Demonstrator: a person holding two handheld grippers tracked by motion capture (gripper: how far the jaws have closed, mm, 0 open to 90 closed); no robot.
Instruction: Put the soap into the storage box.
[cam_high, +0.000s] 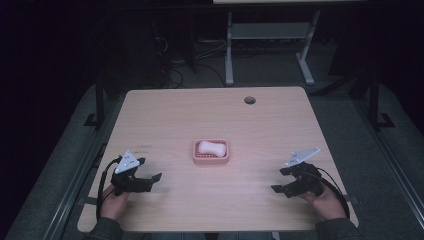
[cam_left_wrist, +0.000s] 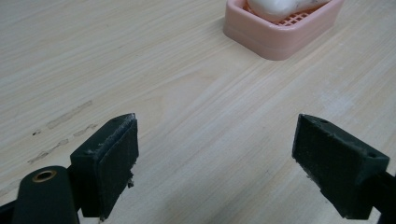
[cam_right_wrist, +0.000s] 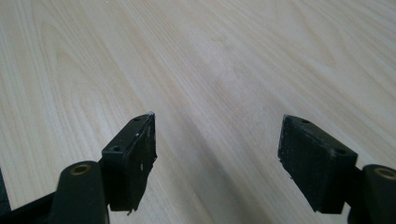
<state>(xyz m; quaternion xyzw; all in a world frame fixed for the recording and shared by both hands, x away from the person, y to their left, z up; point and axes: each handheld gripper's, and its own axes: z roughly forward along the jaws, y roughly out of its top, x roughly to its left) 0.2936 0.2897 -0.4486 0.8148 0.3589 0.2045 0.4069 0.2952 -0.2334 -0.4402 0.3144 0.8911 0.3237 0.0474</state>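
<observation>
Nearest the high camera, two sleeved forearms come in at 6 o'clock, each hand holding a gripper on the table (cam_high: 165, 115). The left gripper (cam_high: 150, 172) sits at about 8 o'clock from the pink tray (cam_high: 211, 159), the right gripper (cam_high: 279, 181) at about 4 o'clock, both well apart from it. The tray lies near the table's middle with a white soap (cam_high: 210, 147) in it.

The left gripper view shows its jaws spread wide over bare wood, with the tray (cam_left_wrist: 261, 37) and soap (cam_left_wrist: 275, 7) at 1 o'clock; faint scuff marks (cam_left_wrist: 65, 126) at 9 o'clock cannot be read as writing. The right gripper view shows its jaws spread likewise, nothing between them, over plain woodgrain. The high view also shows a round hole (cam_high: 249, 100) near the far edge at 12 o'clock.
</observation>
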